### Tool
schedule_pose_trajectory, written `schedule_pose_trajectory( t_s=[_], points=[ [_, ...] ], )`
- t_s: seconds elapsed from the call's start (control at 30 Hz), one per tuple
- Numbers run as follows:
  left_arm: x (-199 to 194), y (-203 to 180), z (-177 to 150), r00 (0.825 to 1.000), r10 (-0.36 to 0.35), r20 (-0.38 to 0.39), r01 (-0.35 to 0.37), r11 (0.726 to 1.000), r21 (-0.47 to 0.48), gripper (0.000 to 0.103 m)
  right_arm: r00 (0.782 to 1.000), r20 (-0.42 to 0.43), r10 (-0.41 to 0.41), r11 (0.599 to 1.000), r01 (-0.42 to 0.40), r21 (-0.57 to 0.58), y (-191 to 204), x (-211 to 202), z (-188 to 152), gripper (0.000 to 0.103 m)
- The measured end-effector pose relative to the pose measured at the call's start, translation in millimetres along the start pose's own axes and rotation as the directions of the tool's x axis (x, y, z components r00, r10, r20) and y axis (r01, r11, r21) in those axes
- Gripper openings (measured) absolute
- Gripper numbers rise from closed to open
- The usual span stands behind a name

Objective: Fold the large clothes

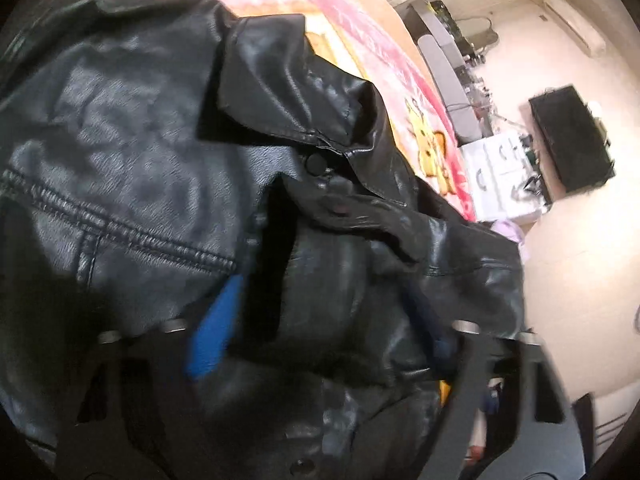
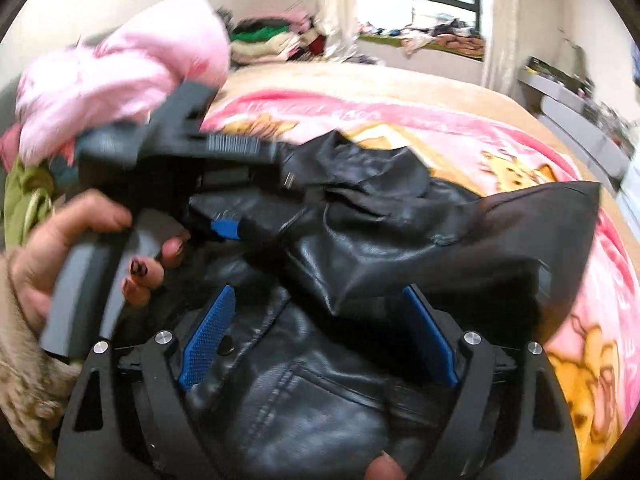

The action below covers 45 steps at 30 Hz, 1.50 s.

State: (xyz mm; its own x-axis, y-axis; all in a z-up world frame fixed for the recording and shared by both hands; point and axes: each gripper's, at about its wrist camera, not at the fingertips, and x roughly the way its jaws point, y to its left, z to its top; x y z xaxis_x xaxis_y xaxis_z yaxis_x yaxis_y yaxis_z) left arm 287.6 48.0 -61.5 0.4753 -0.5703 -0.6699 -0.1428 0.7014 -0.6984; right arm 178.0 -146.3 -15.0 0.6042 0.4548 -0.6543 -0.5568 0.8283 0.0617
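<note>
The jacket [image 2: 320, 380] lies under and between my right gripper's [image 2: 320, 340] fingers, on the blanket [image 2: 500, 140]; my left gripper [image 2: 224, 228] sits ahead-left; clothes pile [image 2: 120, 72] beyond it.

Both wrist views look closely down on the black jacket [image 1: 160, 140] [image 2: 320, 380] atop the bed [image 1: 360, 20] [image 2: 400, 112].

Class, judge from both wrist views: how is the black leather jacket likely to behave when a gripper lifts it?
The black leather jacket probably drapes rather than holds shape: it lies in soft creases on the pink blanket. Its glossy surface may slip between pads. Thick stitched seams suggest it is fairly heavy for its size.
</note>
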Motion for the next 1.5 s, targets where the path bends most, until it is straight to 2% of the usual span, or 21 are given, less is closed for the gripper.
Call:
schedule_pose_trajectory(
  t_s=[0.03, 0.1, 0.2, 0.37, 0.47, 0.6, 0.67, 0.8, 0.9, 1.0, 1.1, 1.17, 1.23, 1.33, 1.4, 1.5],
  points=[
    [2, -4, -1, 1.0, 0.005, 0.004, -0.005, 1.0, 0.02, 0.04, 1.0, 0.015, -0.019, 1.0, 0.019, 0.023, -7, -5, 1, 0.084],
    [4, -11, -2, 1.0, 0.021, 0.009, -0.021, 0.998, 0.06, 0.014, 0.999, 0.038, -0.037, 0.998, 0.035, 0.059, -18, -13, 0, 0.084],
    [0, -32, -6, 0.996, 0.074, 0.055, -0.082, 0.983, 0.164, 0.002, 0.996, 0.075, -0.041, 0.992, 0.032, 0.12, -37, -26, 0, 0.079],
    [-16, -62, -6, 0.991, 0.038, 0.132, -0.07, 0.966, 0.248, 0.0, 0.986, 0.15, -0.073, 0.982, 0.044, 0.186, -67, -53, -1, 0.076],
    [-40, -85, -7, 0.986, -0.071, 0.149, 0.029, 0.962, 0.271, 0.0, 0.977, 0.204, -0.059, 0.973, 0.01, 0.232, -82, -74, -3, 0.072],
    [-85, -133, -12, 0.95, -0.188, 0.25, 0.079, 0.918, 0.388, 0.0, 0.961, 0.274, -0.029, 0.964, -0.046, 0.263, -96, -91, 4, 0.071],
    [-103, -138, -14, 0.934, -0.203, 0.295, 0.068, 0.909, 0.41, 0.0, 0.955, 0.297, -0.022, 0.967, -0.055, 0.248, -96, -96, 5, 0.069],
    [-130, -118, -6, 0.91, -0.155, 0.385, 0.006, 0.932, 0.362, 0.0, 0.952, 0.306, -0.019, 0.974, -0.051, 0.22, -88, -101, 7, 0.069],
    [-150, -87, -1, 0.892, -0.094, 0.443, -0.033, 0.962, 0.272, 0.0, 0.956, 0.294, -0.012, 0.973, -0.056, 0.223, -86, -96, 7, 0.069],
    [-169, -63, -5, 0.875, -0.03, 0.483, -0.083, 0.974, 0.21, 0.0, 0.964, 0.266, -0.015, 0.97, -0.05, 0.237, -89, -87, 7, 0.069],
    [-180, -42, -11, 0.875, 0.034, 0.482, -0.128, 0.978, 0.163, 0.0, 0.973, 0.224, -0.047, 0.968, -0.011, 0.25, -93, -77, 4, 0.069],
    [-177, -29, -18, 0.873, 0.096, 0.479, -0.18, 0.975, 0.132, 0.0, 0.98, 0.188, -0.063, 0.967, 0.013, 0.255, -95, -67, 1, 0.069],
    [-170, -16, -25, 0.878, 0.139, 0.459, -0.21, 0.972, 0.107, 0.0, 0.985, 0.151, -0.088, 0.962, 0.045, 0.269, -100, -57, -2, 0.069],
    [-166, -4, -34, 0.881, 0.158, 0.446, -0.219, 0.972, 0.088, 0.0, 0.987, 0.124, -0.099, 0.954, 0.058, 0.294, -108, -47, -6, 0.07],
    [-174, -6, -38, 0.881, 0.11, 0.46, -0.174, 0.98, 0.099, 0.0, 0.989, 0.099, -0.112, 0.942, 0.074, 0.327, -117, -37, -7, 0.07],
    [-187, -22, -47, 0.856, 0.082, 0.511, -0.188, 0.969, 0.159, 0.0, 0.991, 0.071, -0.114, 0.916, 0.078, 0.393, -136, -23, -4, 0.07]
  ],
)
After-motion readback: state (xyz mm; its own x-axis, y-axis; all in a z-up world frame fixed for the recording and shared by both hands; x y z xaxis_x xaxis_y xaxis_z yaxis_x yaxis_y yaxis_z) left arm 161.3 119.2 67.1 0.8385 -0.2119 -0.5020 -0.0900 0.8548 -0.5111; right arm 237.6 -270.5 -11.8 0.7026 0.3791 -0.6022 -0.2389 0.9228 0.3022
